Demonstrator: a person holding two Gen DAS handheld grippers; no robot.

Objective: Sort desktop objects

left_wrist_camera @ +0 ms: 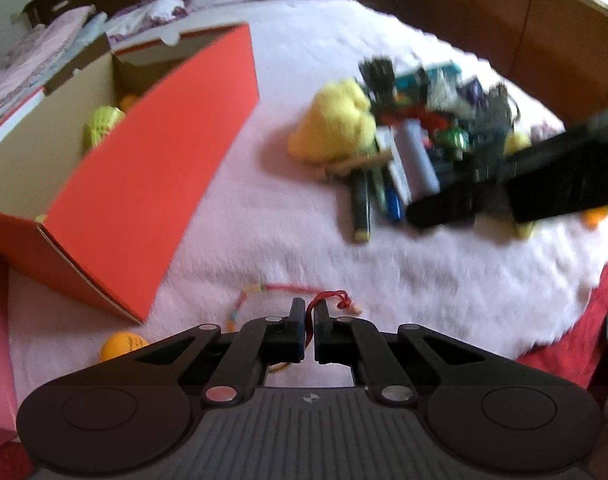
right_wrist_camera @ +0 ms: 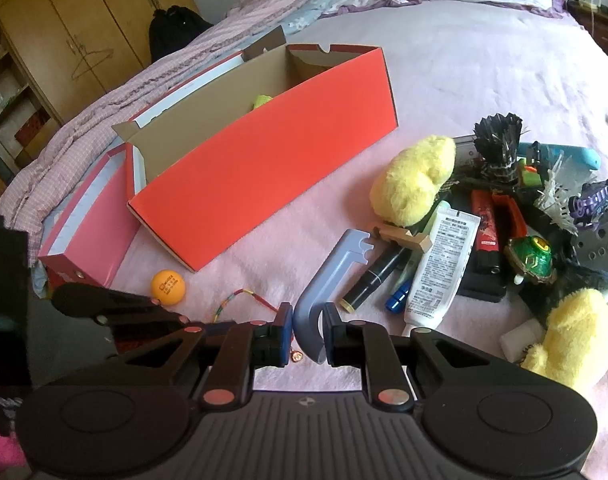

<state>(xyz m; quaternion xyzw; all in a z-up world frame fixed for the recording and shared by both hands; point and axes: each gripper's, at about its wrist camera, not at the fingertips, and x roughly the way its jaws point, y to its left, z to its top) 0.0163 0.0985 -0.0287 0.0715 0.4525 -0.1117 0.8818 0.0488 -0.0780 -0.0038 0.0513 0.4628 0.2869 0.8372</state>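
Your left claw (left_wrist_camera: 309, 312) is pinched shut on the thin red string (left_wrist_camera: 324, 300); it may slip out. Your right claw (right_wrist_camera: 309, 316) grips the blue hook (right_wrist_camera: 324, 280). The box (left_wrist_camera: 152, 168) sits up-left of both.

**Materials and finishes**

Orange box (right_wrist_camera: 264, 160): matt card outside, raw brown cardboard inside. Pink blanket (right_wrist_camera: 464, 80): fuzzy, napped cloth. Yellow plush toy (right_wrist_camera: 414, 180): soft, fluffy pile. Ping-pong ball (right_wrist_camera: 168, 282): smooth matt plastic. Blue-grey clamp (right_wrist_camera: 328, 276): smooth matt plastic. White tube (right_wrist_camera: 440, 264): slightly glossy plastic, printed. Red cord (left_wrist_camera: 324, 300): braided thread. Both gripper bodies: matt black plastic with shiny metal pins. Wardrobe (right_wrist_camera: 84, 20): smooth wood-look panels.
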